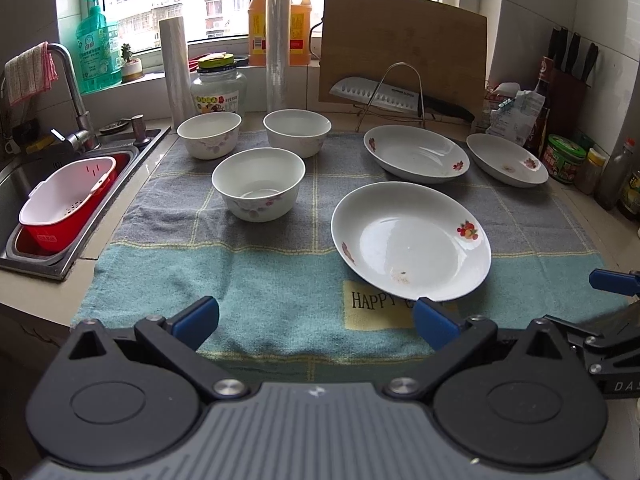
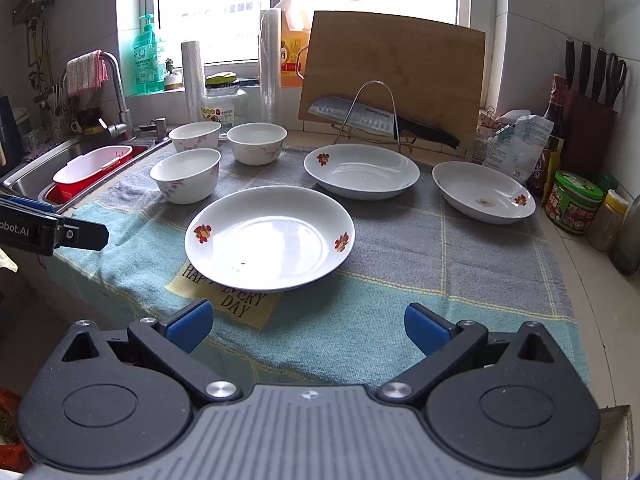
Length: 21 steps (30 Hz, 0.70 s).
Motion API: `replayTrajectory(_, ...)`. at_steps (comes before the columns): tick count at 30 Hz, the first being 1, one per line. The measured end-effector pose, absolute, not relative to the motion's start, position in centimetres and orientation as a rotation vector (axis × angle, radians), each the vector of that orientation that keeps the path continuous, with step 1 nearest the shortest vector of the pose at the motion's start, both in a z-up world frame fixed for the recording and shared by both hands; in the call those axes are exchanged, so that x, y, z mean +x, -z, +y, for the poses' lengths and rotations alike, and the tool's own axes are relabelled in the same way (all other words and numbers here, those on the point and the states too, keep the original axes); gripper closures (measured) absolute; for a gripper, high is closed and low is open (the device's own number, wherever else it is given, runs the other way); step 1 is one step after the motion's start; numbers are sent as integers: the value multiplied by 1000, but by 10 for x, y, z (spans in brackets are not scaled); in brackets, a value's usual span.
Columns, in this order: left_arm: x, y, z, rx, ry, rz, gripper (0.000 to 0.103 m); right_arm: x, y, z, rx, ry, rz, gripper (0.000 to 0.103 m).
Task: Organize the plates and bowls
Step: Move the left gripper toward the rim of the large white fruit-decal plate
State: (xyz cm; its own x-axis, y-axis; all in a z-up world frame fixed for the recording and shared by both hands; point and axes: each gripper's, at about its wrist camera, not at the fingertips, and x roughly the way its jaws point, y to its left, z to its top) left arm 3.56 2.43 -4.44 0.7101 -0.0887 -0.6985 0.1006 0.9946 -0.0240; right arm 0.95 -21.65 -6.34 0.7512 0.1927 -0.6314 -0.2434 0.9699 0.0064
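The nearest plate is showing glossy white glazed ceramic with printed flowers, and the bowls are showing the same glaze. The towel beneath is presenting rough, matt woven cloth. The cutting board is displaying smooth matt wood. The sink is appearing as brushed metal. The left gripper is carrying matt blue pads on black plastic.
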Motion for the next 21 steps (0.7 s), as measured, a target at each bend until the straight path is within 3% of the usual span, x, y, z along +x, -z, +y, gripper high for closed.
replayTrajectory(21, 113, 65, 39, 43, 161, 832, 1, 79, 117, -199, -91, -262, 785, 0)
